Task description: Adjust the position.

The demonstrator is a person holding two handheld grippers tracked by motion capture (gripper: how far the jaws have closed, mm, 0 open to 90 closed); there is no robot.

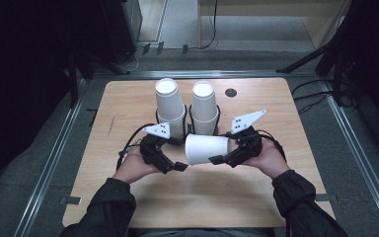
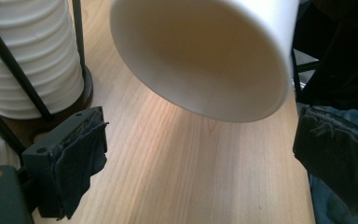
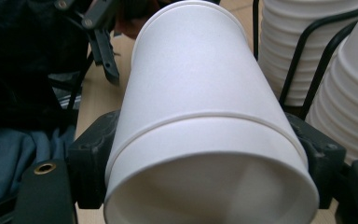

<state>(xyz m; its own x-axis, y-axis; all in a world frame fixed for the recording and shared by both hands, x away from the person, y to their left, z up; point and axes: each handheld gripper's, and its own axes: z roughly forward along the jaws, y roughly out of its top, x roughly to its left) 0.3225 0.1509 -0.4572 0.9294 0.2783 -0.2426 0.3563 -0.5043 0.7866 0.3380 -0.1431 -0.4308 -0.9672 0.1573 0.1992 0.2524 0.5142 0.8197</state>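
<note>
- Wooden bench (image 1: 128,197), frame centre: right gripper (image 1: 227,157) pinches a sideways paper cup (image 1: 206,149), possibly two nested.
- Left gripper (image 1: 175,166) fingers spread, empty, near the open rim; approach squarely, without crushing.

- The table (image 1: 128,197) is taken as the landmark; two cup stacks are set side by side at its far middle.
- The left stack (image 1: 170,106) is placed beside the right stack (image 1: 205,106).
- A single cup (image 1: 207,149), on its side, is held just before the stacks, above the table's middle.
- The left gripper (image 1: 180,167) is found left of that cup, the right gripper (image 1: 216,159) at its right end.
</note>
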